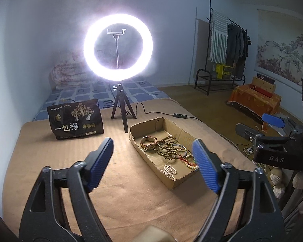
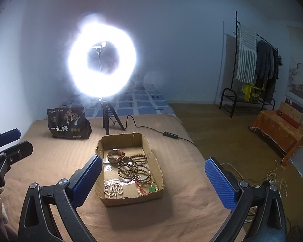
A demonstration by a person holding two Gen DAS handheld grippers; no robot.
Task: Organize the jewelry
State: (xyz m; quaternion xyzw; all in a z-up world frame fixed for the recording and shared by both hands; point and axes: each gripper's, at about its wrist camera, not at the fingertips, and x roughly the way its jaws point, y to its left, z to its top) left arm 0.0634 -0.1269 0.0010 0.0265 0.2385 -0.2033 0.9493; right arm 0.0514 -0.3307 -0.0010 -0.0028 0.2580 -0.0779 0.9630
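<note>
- On the tan bedcover (image 2: 50, 161), far left: dark snack bag (image 2: 67, 124), upright, no jewelry near it.
- Left gripper (image 1: 153, 161): spread wide, empty, hovering short of the box.
- Centre: cardboard box (image 2: 119, 139) holds all visible jewelry — watch (image 2: 115, 155), wooden bead strands (image 2: 133, 165), bangle (image 2: 144, 170), white bead string (image 2: 113, 189), green pendant (image 2: 153, 187) — partly tangled.
- Right gripper (image 2: 153, 181): spread wide, empty, above the box's near end.
- Progress: nothing loose on the cover; fits either gathered-and-done, or a pile awaiting sorting.
</note>
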